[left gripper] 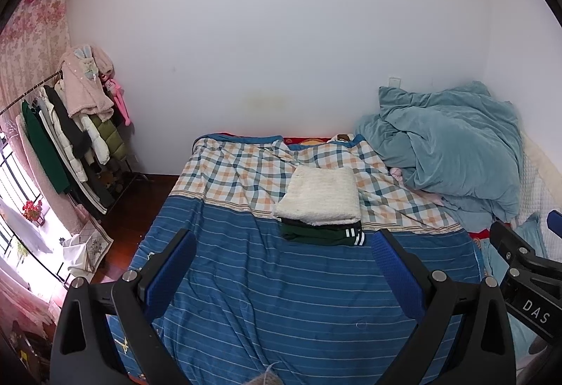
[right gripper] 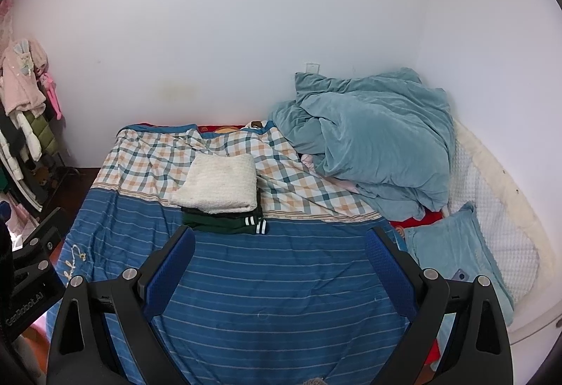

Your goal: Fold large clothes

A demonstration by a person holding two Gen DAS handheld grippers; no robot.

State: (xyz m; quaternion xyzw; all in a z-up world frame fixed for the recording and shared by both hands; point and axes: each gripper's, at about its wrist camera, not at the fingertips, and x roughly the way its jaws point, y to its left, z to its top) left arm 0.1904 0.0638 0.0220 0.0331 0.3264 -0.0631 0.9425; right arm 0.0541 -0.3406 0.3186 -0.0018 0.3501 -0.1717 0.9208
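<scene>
- Cream knit garment (left gripper: 319, 197), folded into one flat rectangle, tops a stack of two on the bed; seen also from the right wrist (right gripper: 219, 186).
- Under it lies one folded dark green garment (left gripper: 321, 234) with white stripes at its right end, its front edge sticking out past the cream one.
- Stack sits mid-bed, right where the checked part of the sheet (left gripper: 246, 174) meets the blue striped part.
- Left gripper (left gripper: 282, 244) has its two blue-padded fingers spread wide, with nothing between them; it hangs over the striped sheet, nearer the camera than the stack and apart from it.
- Right gripper (right gripper: 279, 241) is likewise spread wide and holds nothing, over the same striped area; its body shows at the right edge of the left wrist view.
- One teal quilt (right gripper: 376, 143) is heaped at the bed's far right corner, against the wall.
- One teal pillow (right gripper: 453, 251) lies in front of the quilt, with one phone (right gripper: 460, 275) on it.
- One clothes rack (left gripper: 70, 132) stands at the left, by the pink curtain (left gripper: 31, 44), with several coats hanging; their count is unclear.
</scene>
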